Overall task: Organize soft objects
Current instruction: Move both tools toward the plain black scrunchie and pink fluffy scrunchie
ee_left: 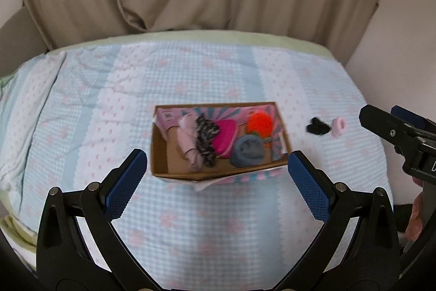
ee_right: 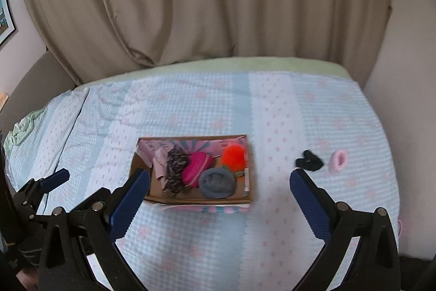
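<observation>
Right wrist view shows most of the sorting already done: the cardboard box (ee_right: 252,176) sits near the middle of the bed (ee_right: 190,111) and already holds a pale pink cloth (ee_right: 160,162), a black-and-white patterned piece (ee_right: 174,168), a magenta pouch (ee_right: 196,165), a grey rolled item (ee_right: 216,182) and an orange fluffy thing (ee_right: 233,156). The box's left end has bare cardboard floor showing, so there looks to be room for more.

Two things remain outside, lying on the bed toward its right edge, well apart from the box: a small black soft item (ee_right: 309,161) and, just beside it on the far right, a pink ring-shaped scrunchie (ee_right: 339,158). The two seem close but not touching.

The right tongs (ee_right: 219,194) are spread wide with nothing between them, hovering above the bed on the near side of the box, with the black item just beyond the right-hand tip. The left tongs (ee_left: 218,172) are likewise spread and empty, framing the box's near wall from above.

By my judgement the task is roughly two pickups from finished, the black item being the nearer candidate for the right tongs.
</observation>
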`<state>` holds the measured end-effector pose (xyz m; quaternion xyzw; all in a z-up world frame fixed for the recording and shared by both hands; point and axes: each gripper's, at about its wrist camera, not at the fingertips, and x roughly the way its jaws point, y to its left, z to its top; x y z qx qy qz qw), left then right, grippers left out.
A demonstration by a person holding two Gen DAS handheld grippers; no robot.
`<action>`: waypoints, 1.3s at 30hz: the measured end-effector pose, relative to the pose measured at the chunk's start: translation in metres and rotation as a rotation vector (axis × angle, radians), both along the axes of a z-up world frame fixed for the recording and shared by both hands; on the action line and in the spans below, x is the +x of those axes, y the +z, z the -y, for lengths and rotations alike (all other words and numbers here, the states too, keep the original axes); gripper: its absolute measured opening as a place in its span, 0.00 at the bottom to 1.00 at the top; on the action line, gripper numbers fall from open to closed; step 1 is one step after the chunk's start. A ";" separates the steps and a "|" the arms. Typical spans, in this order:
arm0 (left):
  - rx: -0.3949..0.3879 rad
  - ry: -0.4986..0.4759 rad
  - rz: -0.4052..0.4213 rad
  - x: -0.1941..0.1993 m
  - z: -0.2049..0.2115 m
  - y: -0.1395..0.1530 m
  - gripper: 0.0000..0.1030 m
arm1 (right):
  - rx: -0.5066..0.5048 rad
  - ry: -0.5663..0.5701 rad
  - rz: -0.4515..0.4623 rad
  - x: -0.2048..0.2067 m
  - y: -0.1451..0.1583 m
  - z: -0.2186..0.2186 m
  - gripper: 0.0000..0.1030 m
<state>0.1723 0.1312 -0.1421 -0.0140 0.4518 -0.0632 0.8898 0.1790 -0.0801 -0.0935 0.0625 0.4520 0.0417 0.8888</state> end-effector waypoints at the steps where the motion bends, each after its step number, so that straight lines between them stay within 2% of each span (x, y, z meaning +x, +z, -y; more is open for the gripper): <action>1: -0.002 -0.005 0.009 -0.004 0.007 0.004 1.00 | 0.001 -0.010 0.016 -0.006 0.004 0.011 0.99; 8: -0.019 0.006 0.056 -0.030 0.070 0.020 1.00 | 0.004 -0.025 0.084 -0.035 0.013 0.092 0.99; 12: -0.043 0.045 0.057 -0.038 0.118 0.022 1.00 | -0.010 0.001 0.084 -0.043 0.008 0.143 0.99; 20: -0.084 0.074 0.027 -0.032 0.210 -0.003 1.00 | -0.055 0.067 0.086 -0.042 -0.015 0.235 0.99; 24: -0.065 0.049 -0.026 -0.015 0.248 -0.031 1.00 | -0.059 0.084 0.069 -0.032 -0.037 0.265 0.99; 29: -0.066 -0.002 -0.053 0.016 0.284 -0.072 1.00 | -0.048 0.123 0.061 -0.011 -0.079 0.294 0.99; 39: -0.023 -0.163 -0.076 0.096 0.347 -0.209 1.00 | -0.063 0.250 0.029 0.046 -0.207 0.322 0.99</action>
